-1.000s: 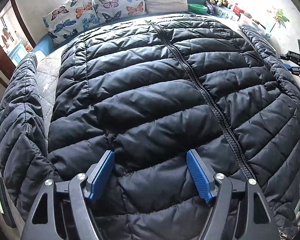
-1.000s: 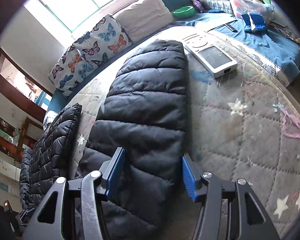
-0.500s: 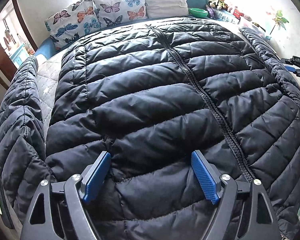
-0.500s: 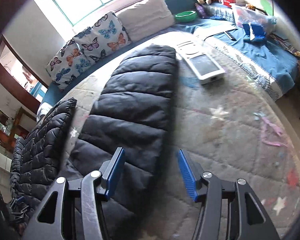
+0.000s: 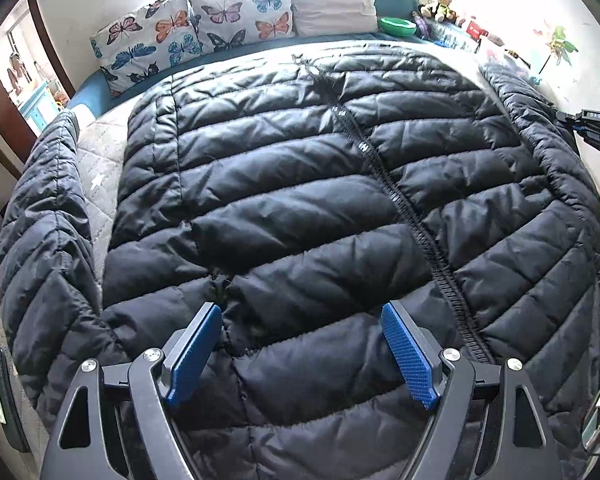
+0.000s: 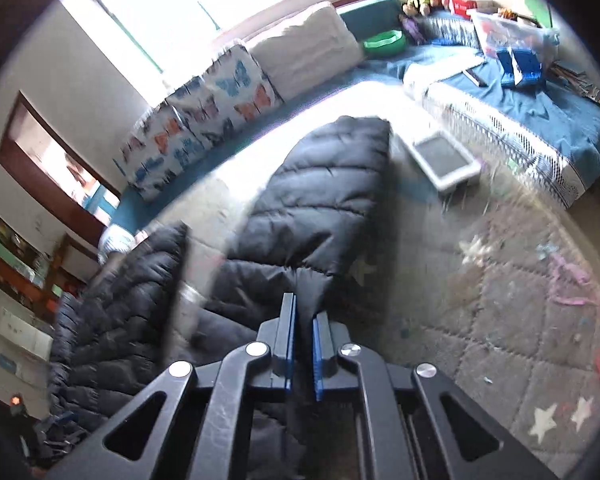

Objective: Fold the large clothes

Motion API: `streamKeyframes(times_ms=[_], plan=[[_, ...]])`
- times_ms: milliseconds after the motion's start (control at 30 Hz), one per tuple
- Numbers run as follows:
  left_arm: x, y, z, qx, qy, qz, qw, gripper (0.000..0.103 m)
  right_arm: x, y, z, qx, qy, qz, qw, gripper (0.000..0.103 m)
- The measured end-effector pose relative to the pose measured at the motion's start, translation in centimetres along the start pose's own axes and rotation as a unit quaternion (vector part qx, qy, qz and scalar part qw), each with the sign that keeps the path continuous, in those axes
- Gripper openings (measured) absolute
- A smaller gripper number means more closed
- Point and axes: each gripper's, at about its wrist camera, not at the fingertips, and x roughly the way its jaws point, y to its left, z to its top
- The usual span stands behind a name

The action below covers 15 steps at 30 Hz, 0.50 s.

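A black quilted puffer jacket [image 5: 300, 208] lies spread front-up on a grey padded mat, zipper running down its middle, a sleeve out to each side. My left gripper [image 5: 302, 344] is open and empty, hovering over the jacket's lower front. My right gripper [image 6: 304, 316] has its blue pads pinched on the jacket's right sleeve [image 6: 324, 200], which stretches away toward the pillows. The jacket body [image 6: 112, 320] shows blurred at the left of the right wrist view. The right gripper [image 5: 592, 124] also shows at the right edge of the left wrist view.
Butterfly pillows [image 5: 196, 36] and a plain pillow [image 5: 332, 4] line the far bench. A green bowl [image 6: 384, 42], toys and a blue blanket [image 6: 540, 112] lie at the back right. A white tablet-like device [image 6: 446, 160] sits on the star-patterned mat [image 6: 500, 320] near the sleeve end.
My right gripper has gone from open around the sleeve to shut on it, and its view has shifted and blurred. My left gripper has stayed open and drawn back slightly over the jacket.
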Motion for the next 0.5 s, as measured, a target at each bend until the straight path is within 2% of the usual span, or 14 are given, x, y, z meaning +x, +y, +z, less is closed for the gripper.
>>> streamKeyframes(times_ms=[133, 233, 333, 433, 500], plan=[[-2.5, 0.4, -0.1, -0.002, -0.024, 0.003, 0.9997, 0.088, -4.7, 4.3, 0.8, -0.048, -0.055, -0.004, 0.997, 0.008], [-4.9, 1.4, -0.5, -0.01, -0.047, 0.007, 0.9988, 0.088, -8.1, 9.1, 0.3, -0.103, -0.095, 0.001, 0.99, 0.008], [-7.2, 2.9, -1.5, -0.02, -0.067, 0.012, 0.9974, 0.088, -11.3, 15.0, -1.7, -0.166, -0.124, 0.025, 0.978, 0.007], [-9.4, 4.7, -2.8, -0.031, -0.084, 0.023, 0.9957, 0.088, -13.8, 20.5, -5.3, -0.237, -0.138, 0.046, 0.961, 0.007], [-10.5, 6.0, -3.9, -0.042, -0.094, 0.026, 0.9944, 0.088, -15.0, 24.3, -8.9, -0.298, -0.139, 0.058, 0.942, 0.007]])
